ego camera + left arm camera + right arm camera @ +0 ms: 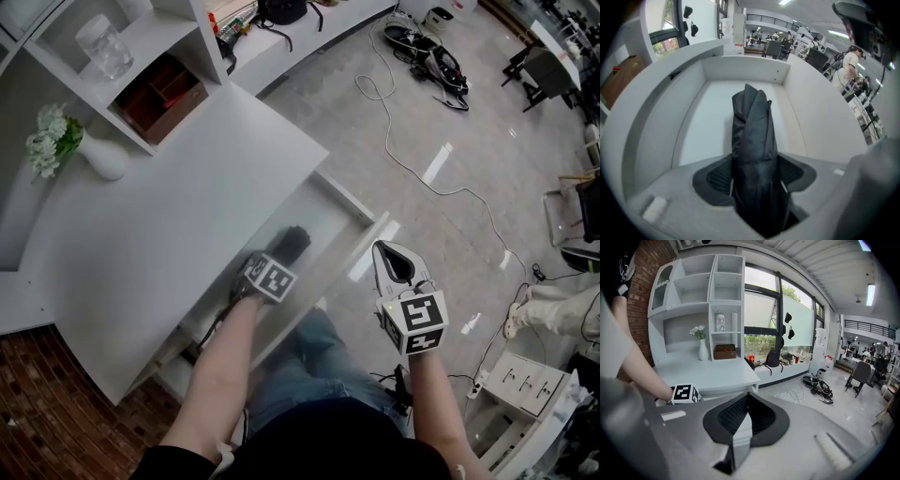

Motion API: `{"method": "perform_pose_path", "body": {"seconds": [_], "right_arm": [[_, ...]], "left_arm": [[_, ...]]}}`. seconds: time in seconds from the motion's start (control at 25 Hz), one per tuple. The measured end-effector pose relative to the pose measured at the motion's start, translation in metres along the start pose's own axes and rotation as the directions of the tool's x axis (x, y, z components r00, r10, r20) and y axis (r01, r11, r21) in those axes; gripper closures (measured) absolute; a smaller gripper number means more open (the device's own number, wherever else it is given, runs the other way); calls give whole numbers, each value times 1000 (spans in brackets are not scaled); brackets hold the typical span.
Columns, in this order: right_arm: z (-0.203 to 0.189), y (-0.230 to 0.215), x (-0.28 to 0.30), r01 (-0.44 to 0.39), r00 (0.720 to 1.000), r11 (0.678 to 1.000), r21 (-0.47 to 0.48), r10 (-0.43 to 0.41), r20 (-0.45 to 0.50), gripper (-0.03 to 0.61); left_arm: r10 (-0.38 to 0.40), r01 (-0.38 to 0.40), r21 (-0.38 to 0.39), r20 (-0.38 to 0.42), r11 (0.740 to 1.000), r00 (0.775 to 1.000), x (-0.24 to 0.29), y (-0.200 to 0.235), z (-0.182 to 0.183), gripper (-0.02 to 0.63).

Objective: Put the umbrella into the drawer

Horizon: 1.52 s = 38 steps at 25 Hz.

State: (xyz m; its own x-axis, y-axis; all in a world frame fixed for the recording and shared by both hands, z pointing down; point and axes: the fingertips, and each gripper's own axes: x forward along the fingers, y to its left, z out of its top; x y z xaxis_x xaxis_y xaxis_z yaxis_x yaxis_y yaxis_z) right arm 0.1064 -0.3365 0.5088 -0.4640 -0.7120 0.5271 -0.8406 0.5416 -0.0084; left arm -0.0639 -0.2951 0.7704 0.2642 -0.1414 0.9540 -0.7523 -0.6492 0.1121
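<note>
Fingers (pixel 717 180) of left gripper (pixel 754 185) opening, black umbrella (pixel 751 136) between them, lying in drawer (pixel 712 117); right gripper (pixel 746 401) fingers (pixel 731 416) closed, empty.

My head view looks steeply down from above the white desk (pixel 169 234) and its open drawer (pixel 328 202). The left gripper view sits close, staring almost straight down into that same drawer. The right gripper view hangs farther back and faces across the desk toward the shelves (pixel 693 291) and windows (pixel 761 310). It shares the desk with my head view.
</note>
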Motion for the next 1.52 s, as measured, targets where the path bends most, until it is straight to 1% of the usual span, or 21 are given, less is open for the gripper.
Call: {"method": "perform_pose_path", "body": {"seconds": [0.08,0.12,0.4,0.68,0.8,1.0,1.16,1.28,1.36,1.52], "right_arm": [[3,2,-2,-1,1000,1000,0,1,6,578],[4,3,-3,-3,1000,1000,-1,3,10,578],[16,22,-11,-16,999,1000,-11,16,46,578],[29,44,-29,-5,996,1000,-29,7,92,578],[32,55,-39,4,994,999,-32,0,108,578],[38,76,-57,20,990,999,-40,-14,138,578],[44,90,-70,45,984,998,-40,-38,172,578],[50,100,-82,65,978,997,-42,-55,199,578],[57,107,-92,77,973,996,-49,-65,221,578],[70,118,-114,109,960,993,-55,-90,264,578]], "left_arm": [[8,-8,3,20,1000,1000,-6,2,5,307],[14,-14,6,27,1000,1000,-10,3,7,302],[31,-35,42,91,999,995,-40,-7,15,302],[40,-51,69,154,996,987,-74,-19,9,302],[55,-71,78,193,994,980,-91,-20,4,304],[75,-95,66,260,993,963,-123,-19,-5,305],[100,-128,67,323,990,941,-151,-16,-9,307],[124,-161,65,383,985,915,-179,-15,-9,308],[135,-177,60,431,982,892,-198,-15,-8,310],[159,-207,30,532,978,832,-239,-15,-9,311]]}}
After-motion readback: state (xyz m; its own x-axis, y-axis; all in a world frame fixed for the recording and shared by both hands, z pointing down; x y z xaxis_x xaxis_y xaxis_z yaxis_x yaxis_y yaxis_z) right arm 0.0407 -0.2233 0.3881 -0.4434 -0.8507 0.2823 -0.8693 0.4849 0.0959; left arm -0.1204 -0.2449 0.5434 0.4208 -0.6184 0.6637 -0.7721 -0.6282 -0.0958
